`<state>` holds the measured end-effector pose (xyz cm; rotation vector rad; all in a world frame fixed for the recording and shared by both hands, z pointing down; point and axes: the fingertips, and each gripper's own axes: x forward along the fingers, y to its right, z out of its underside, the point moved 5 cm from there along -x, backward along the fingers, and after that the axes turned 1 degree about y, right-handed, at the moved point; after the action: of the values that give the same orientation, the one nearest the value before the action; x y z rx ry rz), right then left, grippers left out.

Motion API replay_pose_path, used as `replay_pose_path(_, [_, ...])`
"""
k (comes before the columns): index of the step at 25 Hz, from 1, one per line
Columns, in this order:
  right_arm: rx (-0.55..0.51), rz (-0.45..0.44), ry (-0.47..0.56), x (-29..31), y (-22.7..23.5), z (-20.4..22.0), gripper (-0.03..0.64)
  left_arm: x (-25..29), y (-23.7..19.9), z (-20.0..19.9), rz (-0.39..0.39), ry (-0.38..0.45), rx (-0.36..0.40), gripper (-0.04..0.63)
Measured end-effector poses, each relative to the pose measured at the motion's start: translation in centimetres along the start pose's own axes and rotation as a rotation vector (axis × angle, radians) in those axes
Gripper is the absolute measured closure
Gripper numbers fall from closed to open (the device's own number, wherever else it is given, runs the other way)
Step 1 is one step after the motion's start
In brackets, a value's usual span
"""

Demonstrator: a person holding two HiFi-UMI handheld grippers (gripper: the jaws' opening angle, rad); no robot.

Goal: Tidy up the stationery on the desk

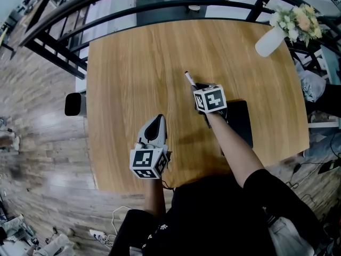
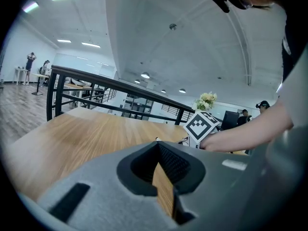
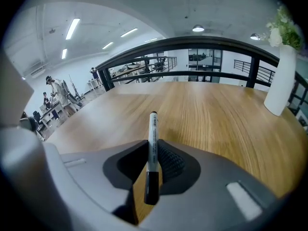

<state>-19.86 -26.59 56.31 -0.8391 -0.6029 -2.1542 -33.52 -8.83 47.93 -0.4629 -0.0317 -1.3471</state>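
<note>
A white marker pen with a black cap (image 3: 152,148) is clamped between the jaws of my right gripper (image 3: 153,165), its tip pointing forward over the wooden desk (image 1: 138,79). From the head view the marker (image 1: 189,79) sticks out ahead of the right gripper (image 1: 202,92) near the desk's middle. A black case (image 1: 240,122) lies under my right forearm. My left gripper (image 1: 154,129) hovers near the desk's front edge, jaws closed together with nothing between them (image 2: 161,177).
A white vase with flowers (image 1: 277,33) stands at the desk's far right corner, also seen as the vase (image 3: 280,78) in the right gripper view. A black railing (image 1: 160,7) runs behind the desk. A black object (image 1: 73,104) hangs off the left edge.
</note>
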Motion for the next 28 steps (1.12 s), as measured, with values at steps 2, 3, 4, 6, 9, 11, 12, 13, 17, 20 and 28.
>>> replay_pose_path(2, [0.007,-0.005,0.015,-0.4,0.1,-0.1,0.538,-0.1,0.3,0.1,0.004,-0.004,0.003,0.601])
replay_pose_path(3, [0.013,-0.01,0.022,-0.6,0.1,-0.1,0.538,-0.1,0.5,0.0,0.006,-0.003,0.006,0.601])
replay_pose_path(4, [0.02,-0.015,0.028,-0.9,0.1,-0.1,0.539,-0.1,0.8,-0.2,0.008,0.0,0.011,0.601])
replay_pose_path(6, [0.033,-0.022,0.044,-1.5,0.2,-0.1,0.538,-0.3,1.2,-0.5,0.009,0.006,0.024,0.601])
replay_pose_path(9, [0.039,-0.033,0.073,-2.5,0.2,-0.3,0.538,-0.6,1.5,-0.6,0.004,0.006,0.028,0.601])
replay_pose_path(11, [0.047,-0.038,0.086,-3.3,0.4,-0.2,0.538,-0.8,1.6,-0.6,0.001,0.007,0.028,0.601])
replay_pose_path(12, [0.049,-0.037,0.091,-3.7,0.5,-0.1,0.538,-0.9,1.8,-0.6,0.001,0.009,0.03,0.601])
replay_pose_path(13, [0.051,-0.035,0.094,-4.0,0.7,0.0,0.539,-0.9,2.0,-0.6,0.002,0.01,0.034,0.601])
replay_pose_path(17, [0.058,-0.052,0.102,-5.0,1.0,0.7,0.538,-1.2,2.6,-0.4,0.0,0.013,0.044,0.601])
replay_pose_path(20, [0.062,-0.055,0.101,-5.9,1.2,1.2,0.539,-1.3,2.9,-0.6,-0.004,0.016,0.053,0.601])
replay_pose_path(28, [0.092,-0.074,0.121,-8.2,1.8,2.8,0.538,-1.5,4.3,-0.6,0.001,0.019,0.074,0.601])
